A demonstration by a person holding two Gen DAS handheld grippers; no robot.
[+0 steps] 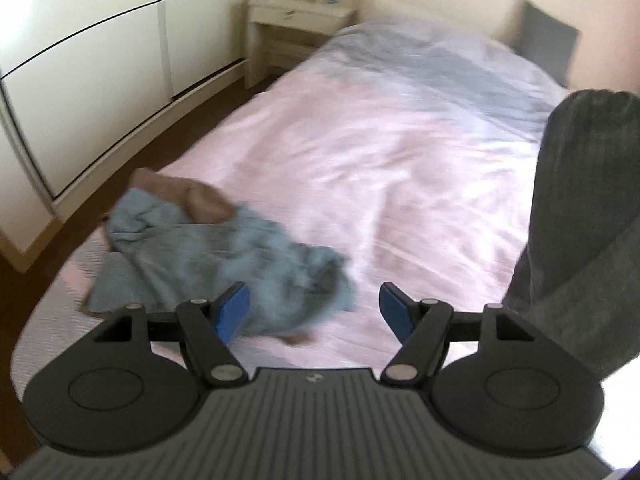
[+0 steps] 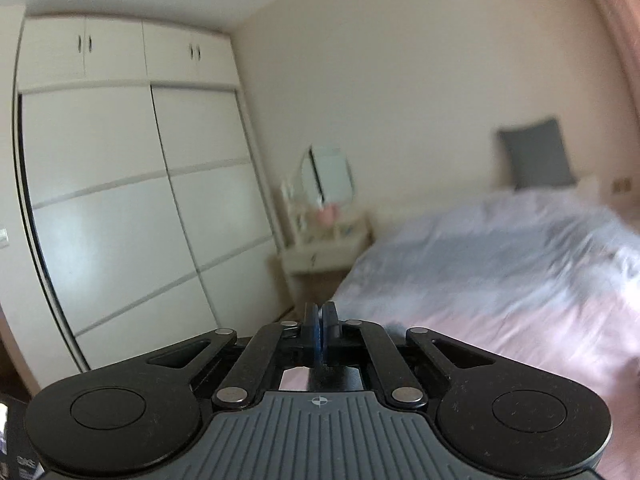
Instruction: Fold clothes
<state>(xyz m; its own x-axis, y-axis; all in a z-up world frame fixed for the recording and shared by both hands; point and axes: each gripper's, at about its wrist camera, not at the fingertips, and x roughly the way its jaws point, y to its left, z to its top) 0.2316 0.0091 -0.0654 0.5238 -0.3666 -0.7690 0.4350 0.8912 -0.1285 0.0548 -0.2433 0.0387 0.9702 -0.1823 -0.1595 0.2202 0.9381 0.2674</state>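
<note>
Nearest to the lens in the left wrist view is the left gripper (image 1: 314,312), with its 2 blue pads (image 1: 232,312) spread wide and nothing between them; it hangs above the near end of the bed (image 1: 400,152). On the bed, just beyond the left pad, lies a crumpled blue garment (image 1: 208,256), and a brown garment (image 1: 188,196) sits partly under it on the side toward the wardrobe (image 1: 100,80). At the other edge of the bed a dark grey cloth (image 1: 580,220) hangs in the air, probably held from above. In the right wrist view, the right gripper (image 2: 320,332) is clenched with its pads pressed together; a dark strip shows below them, so it may be pinching this grey cloth, but I cannot tell for sure. It points toward the wardrobe and the nightstand (image 2: 320,256) beside the bed, not at the clothes. I judge 3 risks. The blur suggests fast motion, so the left gripper could close on a bunched layer, or on both garments at once. It could also catch the pink bed cover. If the right grip is thin, the grey cloth could slip down.
</note>
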